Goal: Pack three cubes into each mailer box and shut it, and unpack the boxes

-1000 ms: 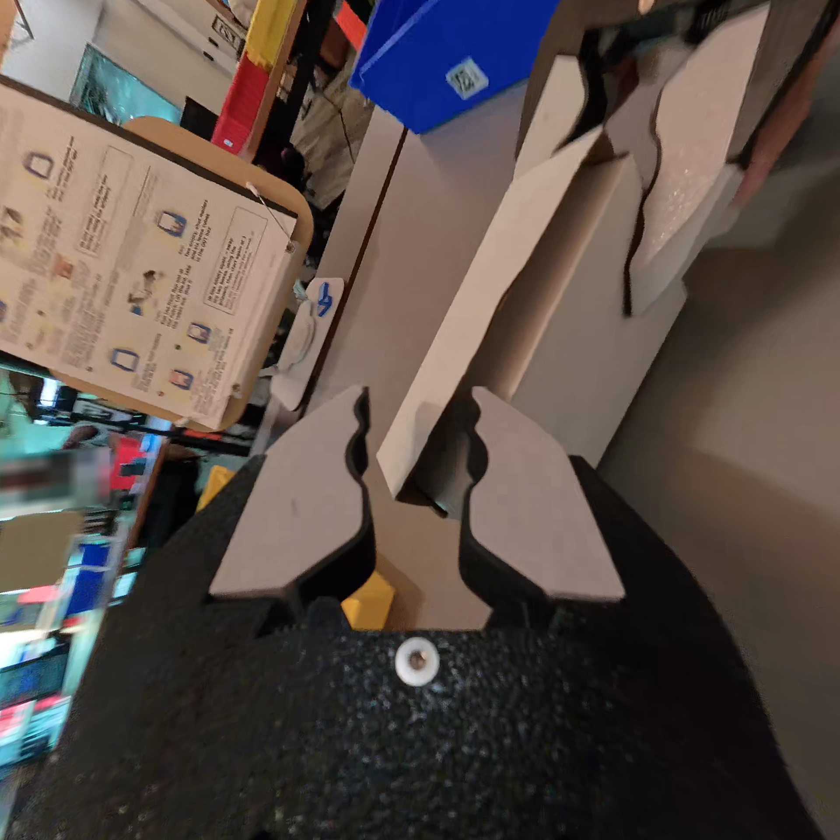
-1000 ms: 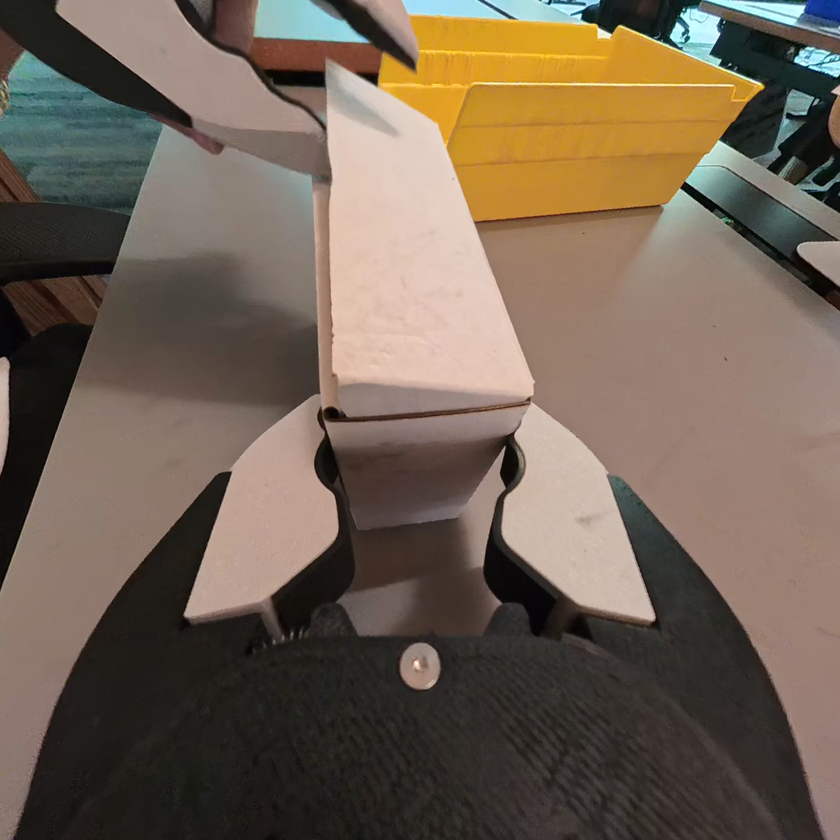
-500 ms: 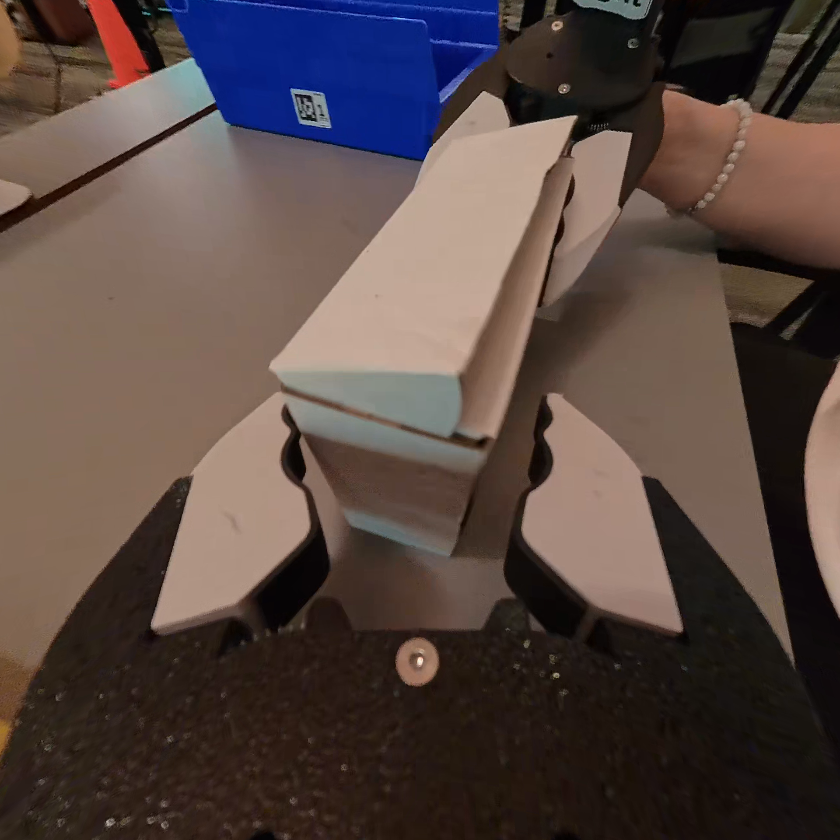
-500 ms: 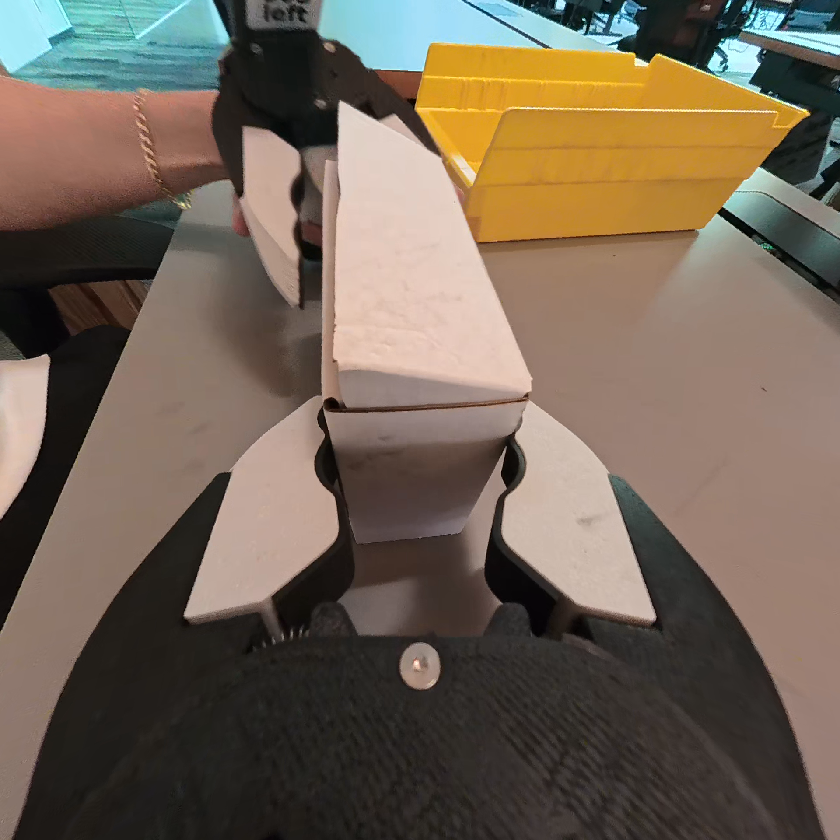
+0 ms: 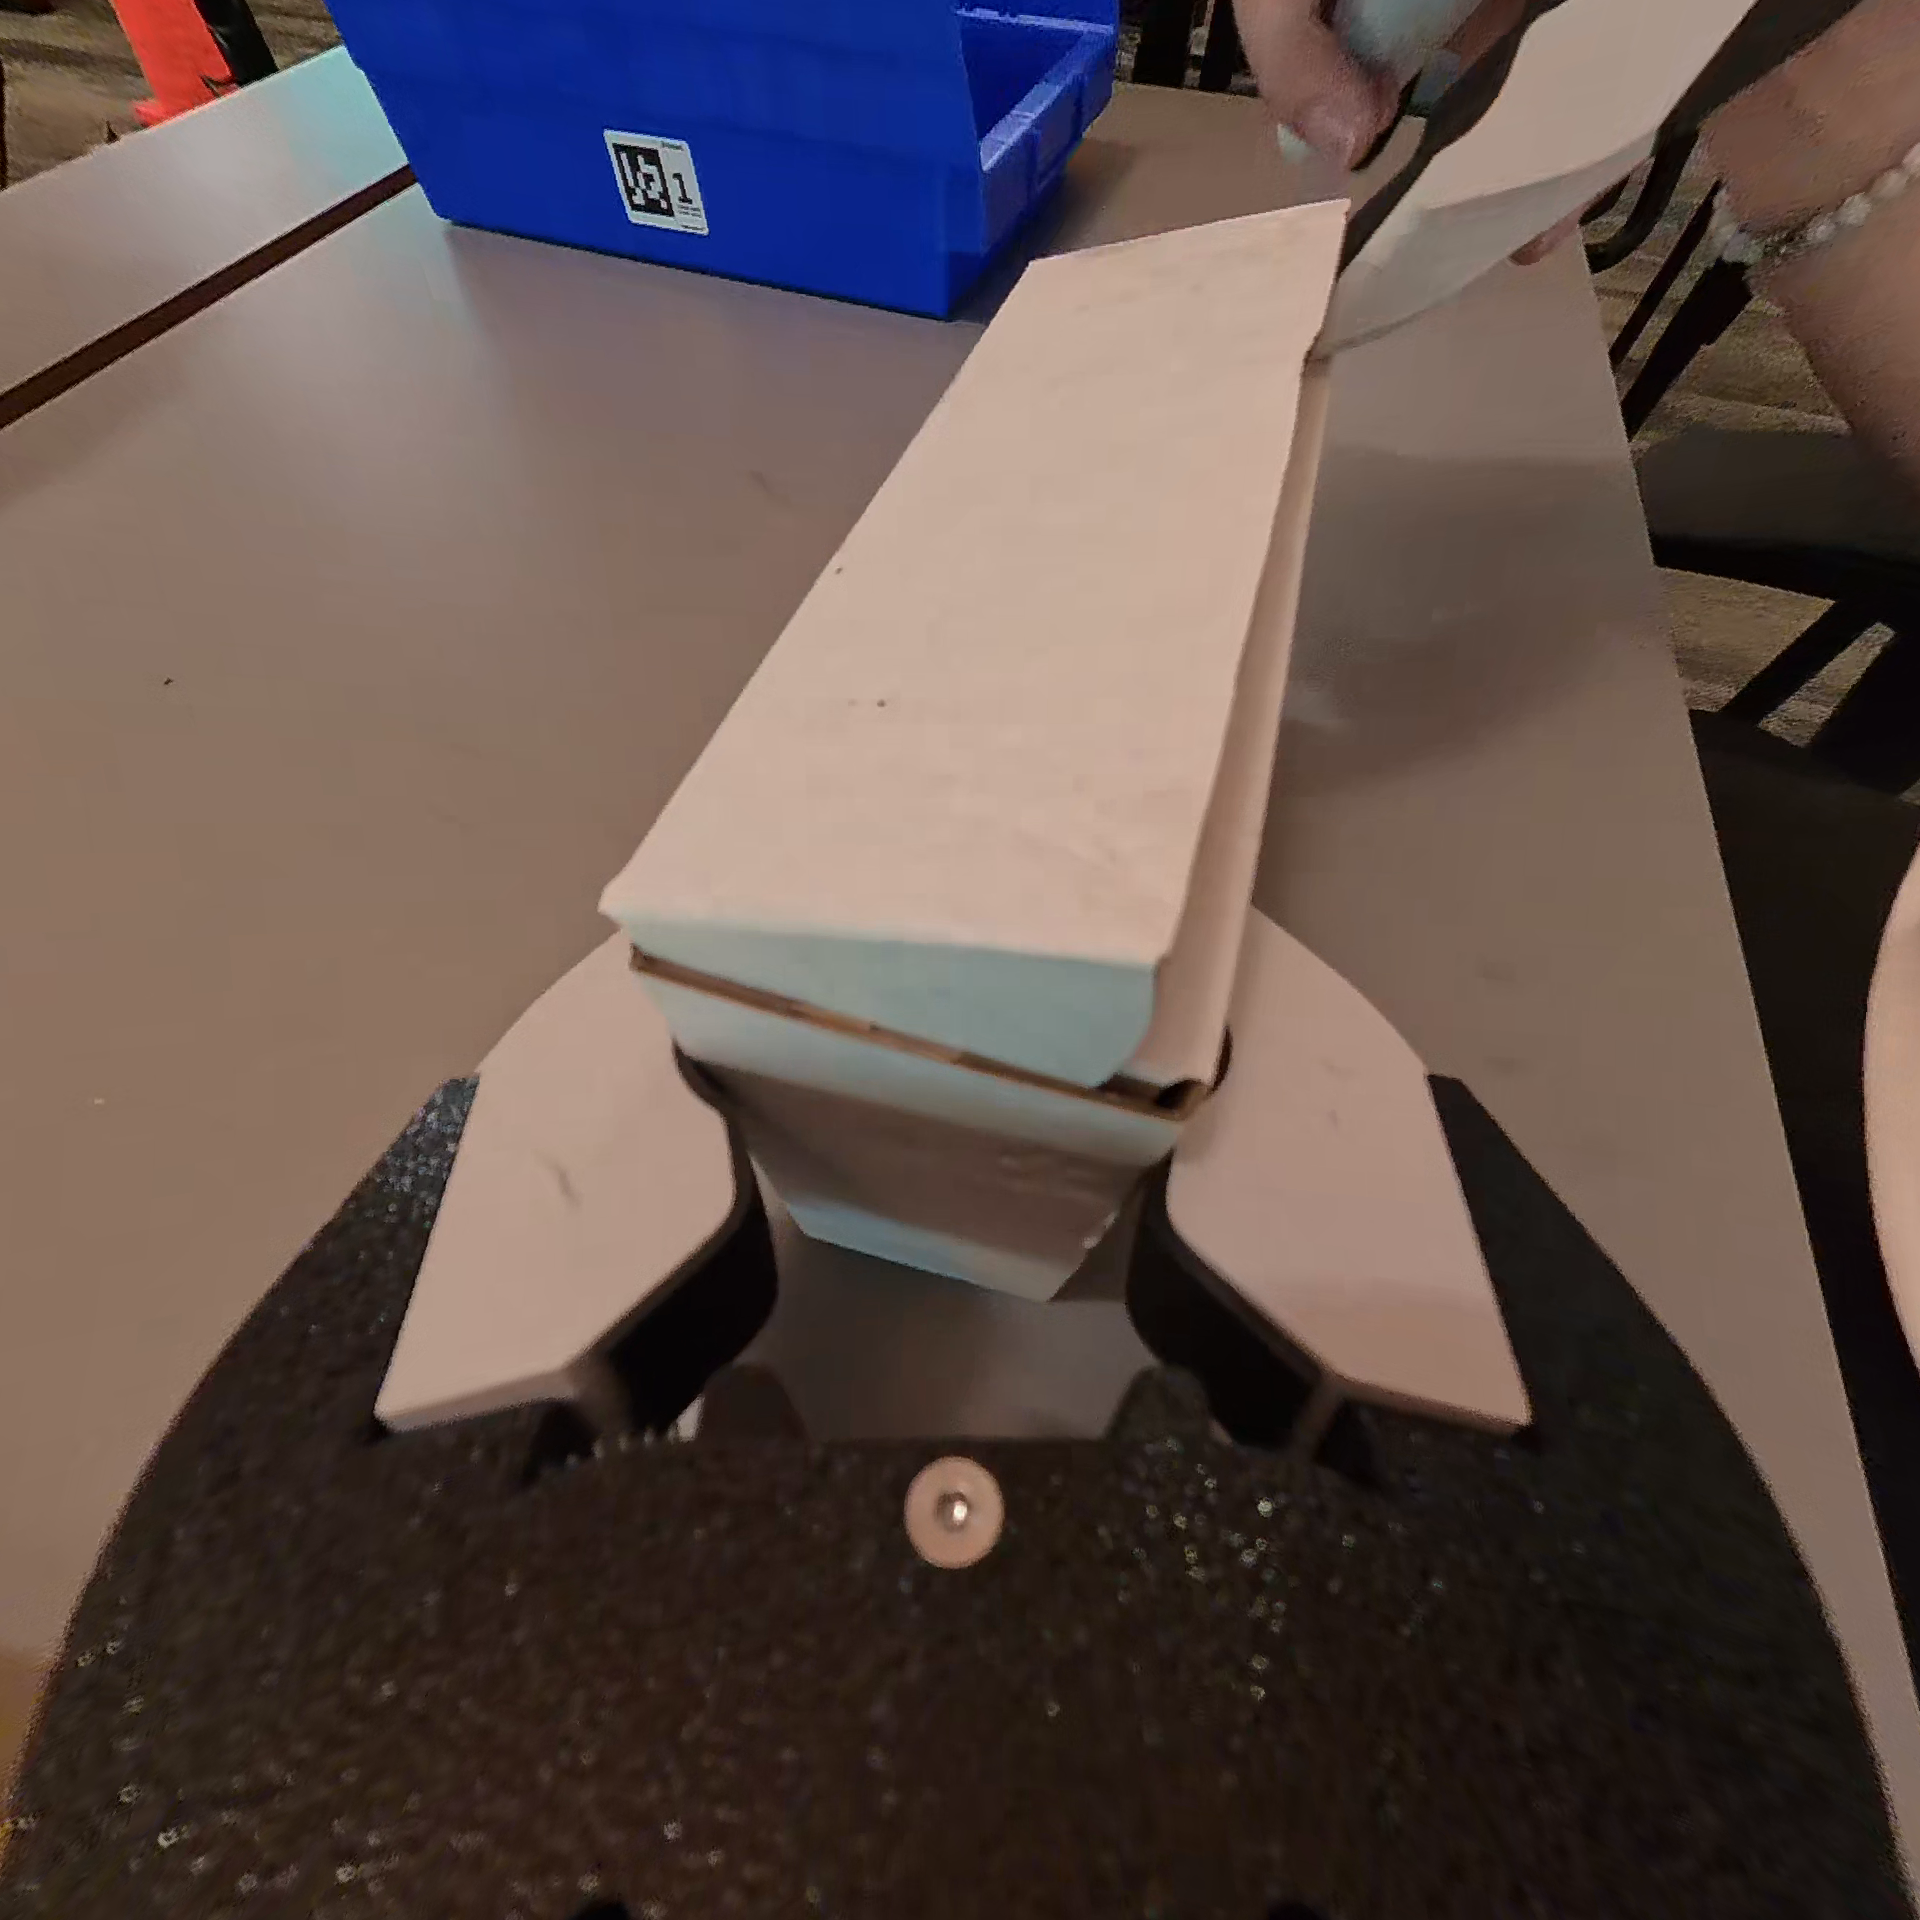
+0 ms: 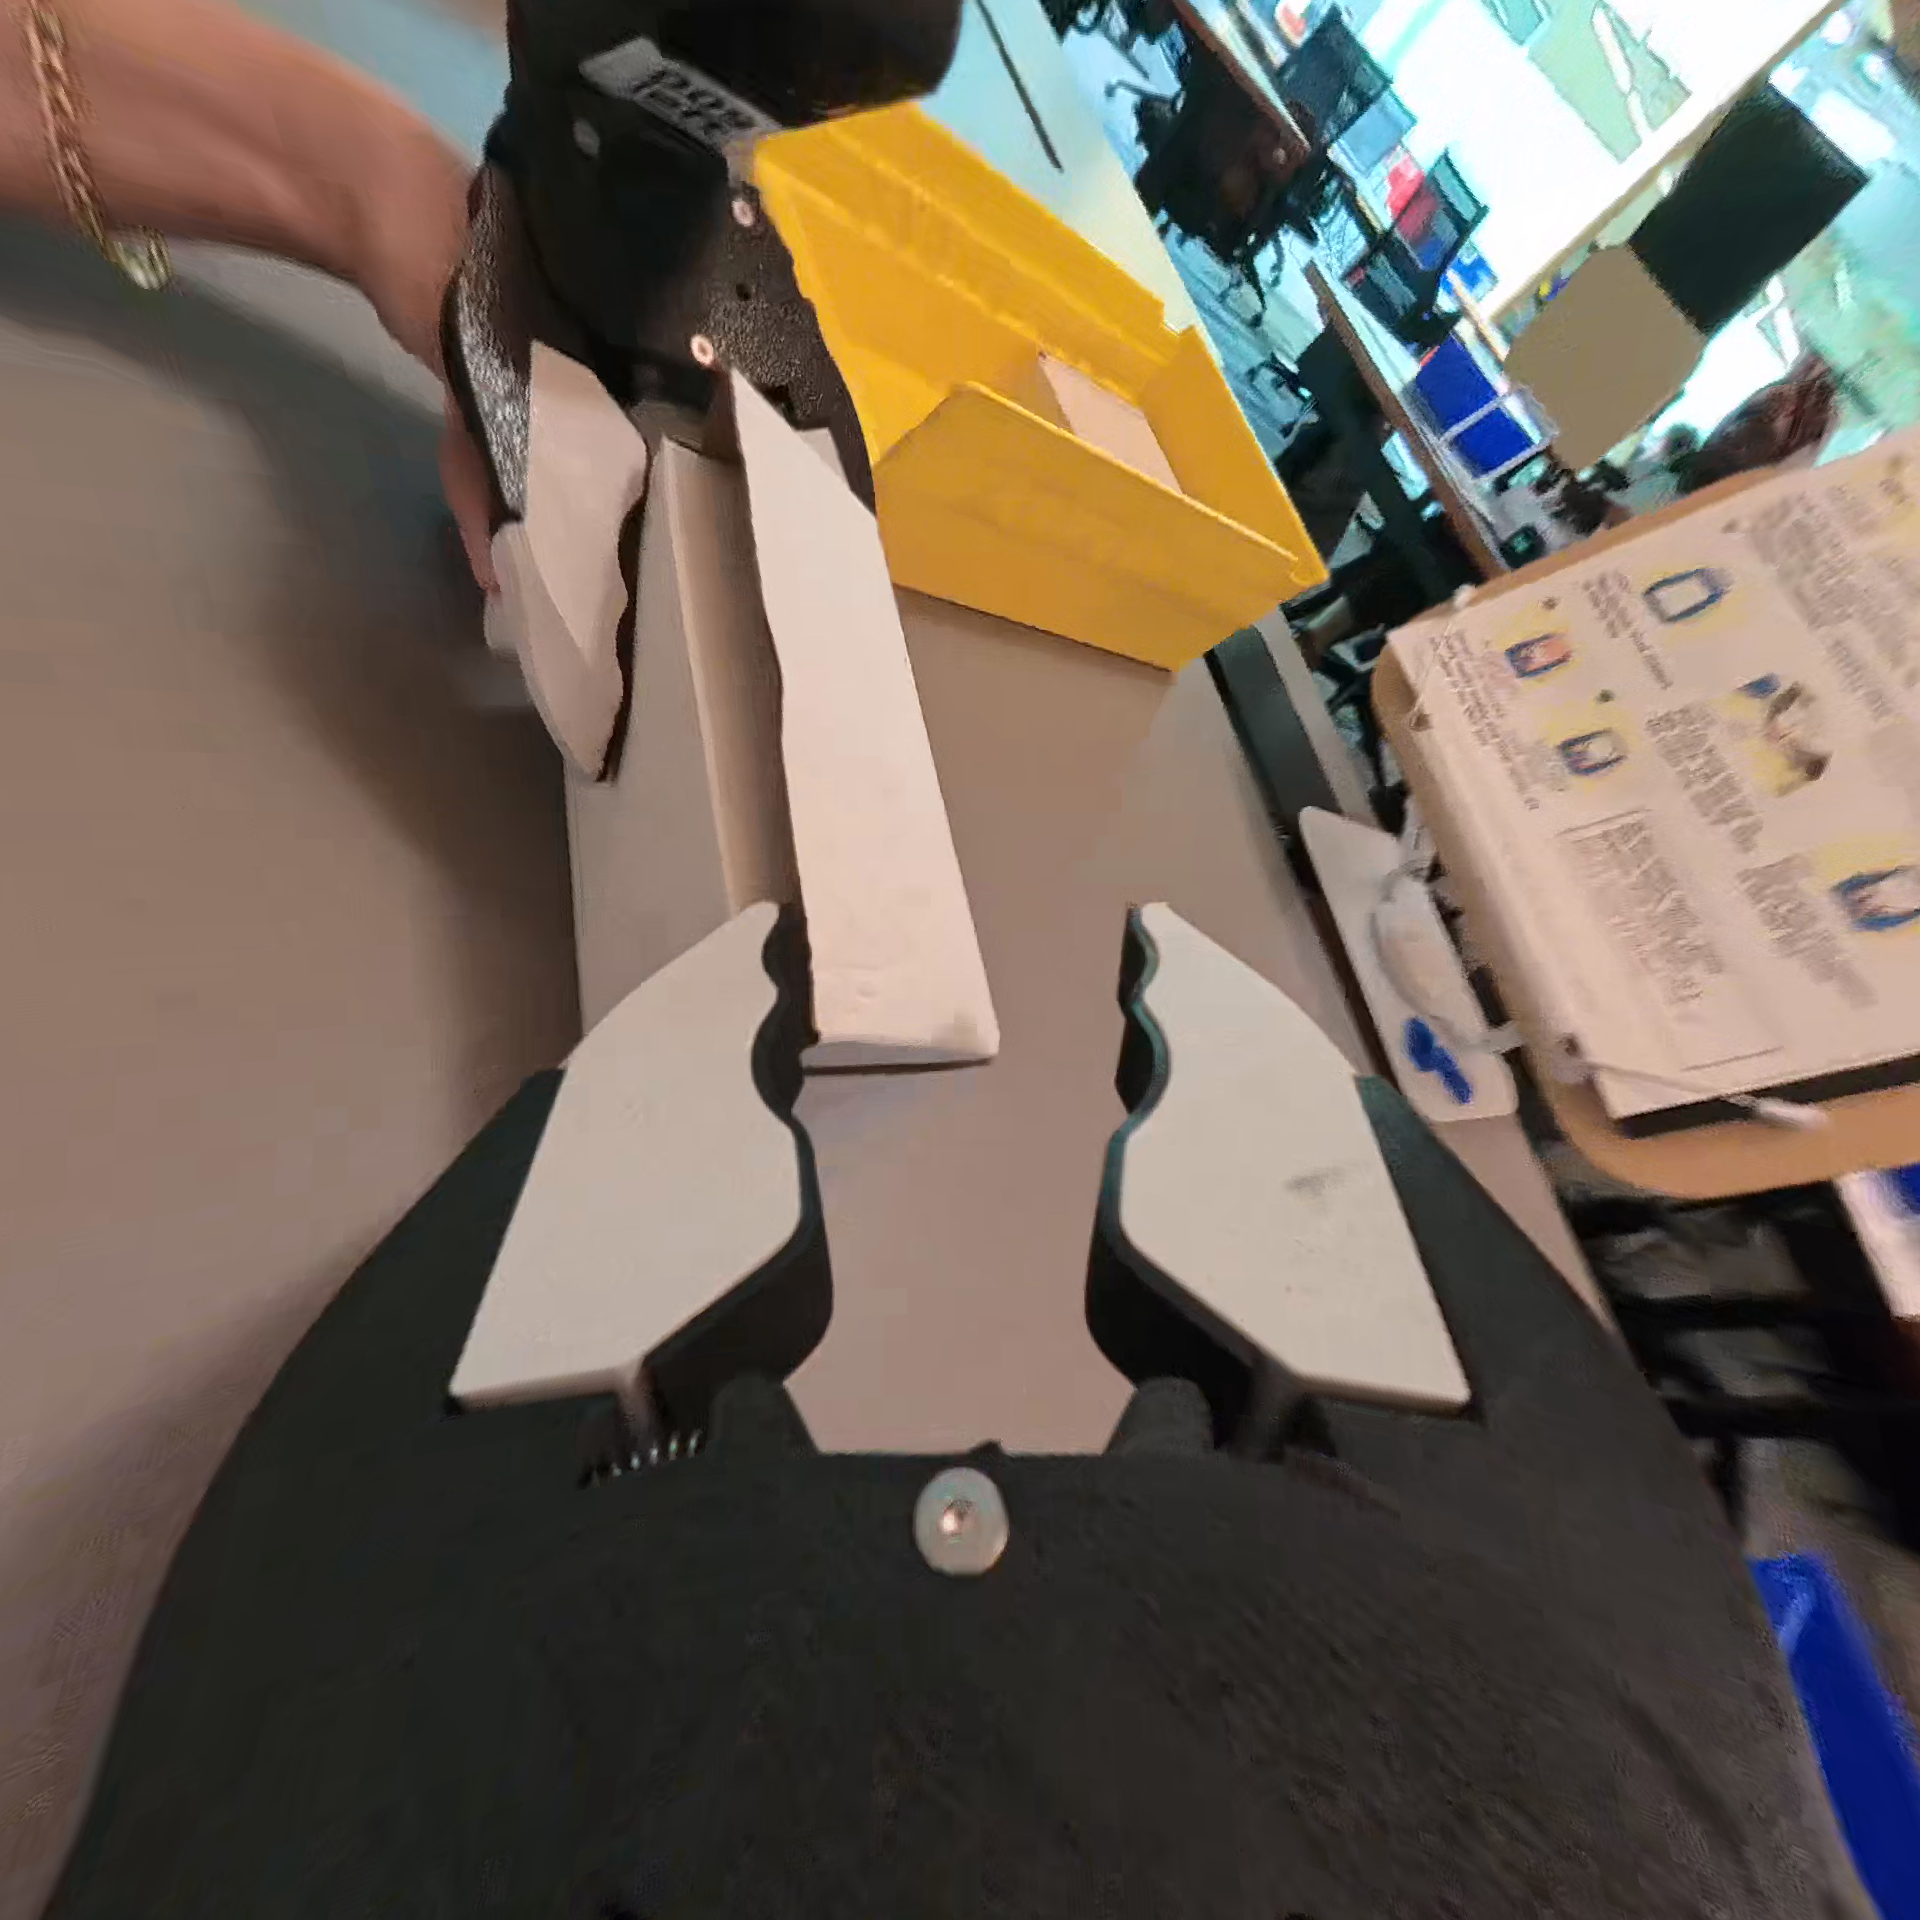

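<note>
Long white cardboard mailer box (image 5: 1023,665) lies on grey table (image 5: 364,582), long axis running between your grippers; left gripper (image 5: 951,1049) clamps its near end, right gripper (image 6: 951,940) tilted, jaws apart, holding nothing.

The mailer box (image 5: 997,665) has its lid down, so whatever lies inside cannot be told. Its far end is cut off behind the right gripper (image 5: 1455,197), itself cropped by the left wrist view's top edge. In the right wrist view the forearm (image 6: 208,156) is smeared, the yellow bin (image 6: 1039,416) shows only part of its inside, and the background is blurred.
</note>
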Tool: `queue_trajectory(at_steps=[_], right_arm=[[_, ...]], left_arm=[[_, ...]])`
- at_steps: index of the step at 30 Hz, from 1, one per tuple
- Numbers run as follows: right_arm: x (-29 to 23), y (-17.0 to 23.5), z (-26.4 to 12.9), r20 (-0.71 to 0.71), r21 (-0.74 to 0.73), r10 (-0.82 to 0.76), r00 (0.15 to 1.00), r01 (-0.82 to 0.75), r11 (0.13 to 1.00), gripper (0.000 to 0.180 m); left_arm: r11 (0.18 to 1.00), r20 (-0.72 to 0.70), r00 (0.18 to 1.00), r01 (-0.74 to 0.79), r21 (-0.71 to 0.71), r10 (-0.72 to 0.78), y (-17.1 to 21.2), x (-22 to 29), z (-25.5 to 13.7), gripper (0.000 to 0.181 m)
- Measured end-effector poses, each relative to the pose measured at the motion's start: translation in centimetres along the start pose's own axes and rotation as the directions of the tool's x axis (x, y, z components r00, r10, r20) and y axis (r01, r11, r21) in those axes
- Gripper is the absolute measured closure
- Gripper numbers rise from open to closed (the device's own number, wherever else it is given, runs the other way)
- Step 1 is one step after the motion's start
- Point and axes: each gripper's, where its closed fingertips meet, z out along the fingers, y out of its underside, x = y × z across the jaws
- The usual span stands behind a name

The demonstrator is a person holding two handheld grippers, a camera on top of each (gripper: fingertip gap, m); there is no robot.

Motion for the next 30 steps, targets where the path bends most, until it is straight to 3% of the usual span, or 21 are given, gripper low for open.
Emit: queue_trajectory(at_steps=[7,9,11,13,18,20,24,26,28,30], right_arm=[[-1.0,0.5,0.7,0.117,-0.192,-0.287,0.951,0.305,0.933,0.173],[-0.4,0.1,0.8,0.103,-0.213,-0.245,0.964,0.262,0.941,0.174],[0.1,-0.3,1.1,0.108,-0.191,-0.084,0.991,0.103,0.976,0.174],[0.5,-0.3,1.4,0.106,-0.177,-0.018,0.994,0.037,0.984,0.173],[0.0,0.9,1.4,0.126,-0.264,-0.047,0.991,0.079,0.961,0.173],[0.1,0.8,1.3,0.098,-0.273,-0.064,0.993,0.088,0.958,0.173],[0.3,1.2,0.8,0.063,-0.281,-0.063,0.996,0.079,0.956,0.174],[0.2,1.1,0.8,0.054,-0.273,-0.047,0.997,0.06,0.96,0.174],[0.1,1.1,0.7,0.046,-0.278,-0.036,0.998,0.047,0.96,0.173],[-0.1,1.0,0.7,0.034,-0.283,-0.027,0.999,0.036,0.959,0.173]], left_arm=[[1.0,0.035,0.999,-0.007,-0.018,0.008,0.2,-0.4,0.1,0.097],[1.0,0.044,0.999,-0.016,-0.024,0.017,0.3,-0.5,-0.1,0.097],[1.0,0.061,0.998,-0.009,-0.027,0.011,0.4,-0.7,-0.1,0.098],[1.0,0.08,0.997,0.002,-0.031,0.0,0.4,-0.9,-0.2,0.098],[0.998,0.119,0.993,-0.014,-0.062,0.021,0.6,-1.3,-0.4,0.098],[0.996,0.217,0.975,-0.033,-0.084,0.051,-0.1,-2.5,-2.4,0.096],[0.988,0.277,0.95,-0.153,0.017,0.142,-5.5,-1.1,-7.8,0.146],[0.954,0.233,0.931,-0.298,0.038,0.281,-7.9,2.2,-8.0,0.158],[0.887,0.217,0.863,-0.46,-0.036,0.457,-8.5,4.6,-6.1,0.169],[0.799,0.266,0.753,-0.569,-0.197,0.602,-8.0,4.4,-3.8,0.181]])
